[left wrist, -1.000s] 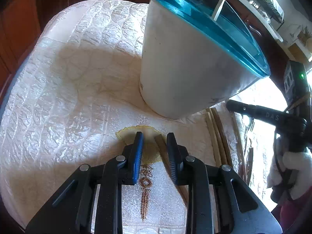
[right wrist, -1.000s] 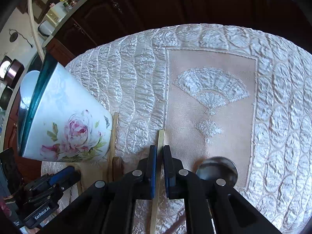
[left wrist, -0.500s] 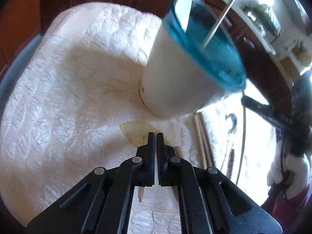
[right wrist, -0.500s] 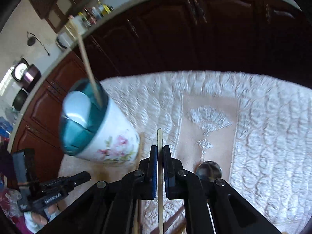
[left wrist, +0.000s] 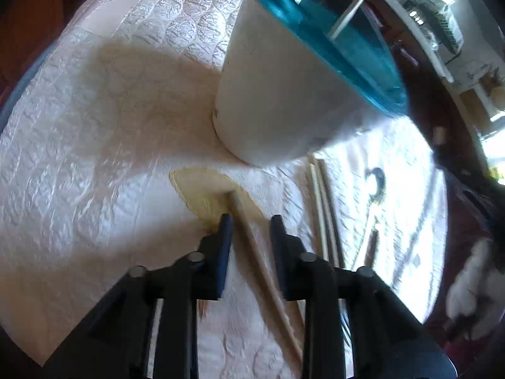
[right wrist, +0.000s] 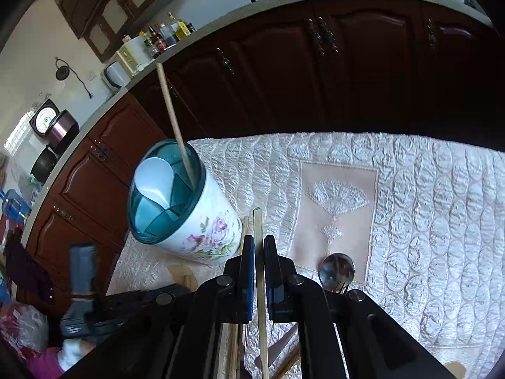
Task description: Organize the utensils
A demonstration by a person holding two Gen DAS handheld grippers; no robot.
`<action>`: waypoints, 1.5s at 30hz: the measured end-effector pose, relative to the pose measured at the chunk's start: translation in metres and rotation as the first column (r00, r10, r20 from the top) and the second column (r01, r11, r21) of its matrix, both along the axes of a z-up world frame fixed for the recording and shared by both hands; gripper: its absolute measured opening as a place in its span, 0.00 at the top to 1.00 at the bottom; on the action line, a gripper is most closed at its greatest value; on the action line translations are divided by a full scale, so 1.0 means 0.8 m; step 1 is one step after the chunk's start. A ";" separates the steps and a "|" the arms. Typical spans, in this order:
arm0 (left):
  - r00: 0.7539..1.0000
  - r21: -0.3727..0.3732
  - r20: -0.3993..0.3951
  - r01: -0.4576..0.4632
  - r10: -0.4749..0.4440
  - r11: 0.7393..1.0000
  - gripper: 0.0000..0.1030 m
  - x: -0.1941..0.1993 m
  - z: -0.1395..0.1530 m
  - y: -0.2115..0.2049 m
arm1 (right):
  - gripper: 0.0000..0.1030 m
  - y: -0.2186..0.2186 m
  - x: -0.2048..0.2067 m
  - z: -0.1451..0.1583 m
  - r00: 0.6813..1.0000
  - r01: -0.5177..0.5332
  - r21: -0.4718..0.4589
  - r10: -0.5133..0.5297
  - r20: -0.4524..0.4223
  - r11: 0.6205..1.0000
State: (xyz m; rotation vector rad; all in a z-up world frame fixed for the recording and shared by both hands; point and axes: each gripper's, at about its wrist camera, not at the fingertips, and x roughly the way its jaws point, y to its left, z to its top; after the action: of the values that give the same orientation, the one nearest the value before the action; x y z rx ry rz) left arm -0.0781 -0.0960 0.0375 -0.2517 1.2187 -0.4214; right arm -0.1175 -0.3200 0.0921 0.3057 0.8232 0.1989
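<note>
A white floral utensil holder (right wrist: 186,218) with a teal divided top stands on the quilted cloth; one chopstick (right wrist: 175,126) stands in it. My right gripper (right wrist: 258,243) is shut on a light wooden chopstick (right wrist: 261,300), held above the table to the right of the holder. My left gripper (left wrist: 251,221) is open, its fingers straddling the handle of a wooden spatula (left wrist: 214,195) that lies flat just in front of the holder (left wrist: 284,101).
More chopsticks (left wrist: 322,208) and a metal spoon (right wrist: 336,271) lie on the white quilted tablecloth (right wrist: 426,221). Dark wood cabinets (right wrist: 315,63) stand behind the table. The left gripper's body (right wrist: 94,309) shows at lower left of the right wrist view.
My right gripper has lifted the chopstick up off the cloth. My left gripper shut briefly, then opened again and now straddles the spatula handle, closer to the holder.
</note>
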 end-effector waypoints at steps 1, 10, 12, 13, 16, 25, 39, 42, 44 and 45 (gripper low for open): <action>1.000 0.010 -0.002 0.000 0.000 1.000 0.76 0.001 -0.004 -0.002 | 0.95 -0.002 -0.002 0.004 1.000 -0.002 -0.001 0.002 0.005 1.000; 0.997 0.002 0.077 0.017 -0.017 1.000 0.93 -0.016 0.018 0.008 | 0.95 -0.006 -0.049 0.039 0.997 -0.006 -0.002 0.006 0.076 1.000; 0.993 -0.029 0.113 0.023 -0.020 0.999 0.94 -0.026 0.043 0.019 | 0.95 -0.005 -0.058 0.049 0.996 -0.014 0.006 0.013 0.093 1.000; 0.991 -0.042 0.134 0.026 -0.020 0.999 0.94 -0.031 0.056 0.026 | 0.95 -0.004 -0.061 0.054 0.995 -0.015 0.003 0.015 0.102 1.000; 0.980 -0.062 0.196 0.034 -0.022 0.998 0.94 -0.044 0.091 0.039 | 0.95 -0.003 -0.074 0.069 0.991 -0.017 -0.009 0.018 0.130 1.000; 0.924 -0.150 0.382 0.042 0.019 0.988 0.94 -0.073 0.213 0.063 | 0.95 0.007 -0.089 0.120 0.977 -0.035 -0.039 0.042 0.208 0.999; 0.841 -0.136 0.540 0.036 0.044 0.990 0.94 -0.031 0.331 0.071 | 0.95 0.040 -0.052 0.221 0.930 -0.042 -0.092 0.073 0.361 0.995; 0.820 -0.108 0.570 0.010 0.054 0.994 0.94 -0.017 0.341 0.066 | 0.95 0.052 -0.029 0.236 0.923 -0.036 -0.110 0.075 0.376 0.993; 0.817 -0.098 0.574 0.003 0.054 0.995 0.94 -0.007 0.342 0.063 | 0.95 0.055 -0.016 0.241 0.921 -0.032 -0.114 0.074 0.382 0.993; 0.818 -0.095 0.573 0.001 0.054 0.995 0.94 -0.001 0.342 0.063 | 0.95 0.059 -0.007 0.244 0.920 -0.030 -0.119 0.074 0.385 0.992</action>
State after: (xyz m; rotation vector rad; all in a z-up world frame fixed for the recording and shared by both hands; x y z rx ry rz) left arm -0.0793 -0.0457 0.3111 -0.1974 0.5956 -0.4855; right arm -0.1230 -0.2726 0.2869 0.1317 0.4452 0.2535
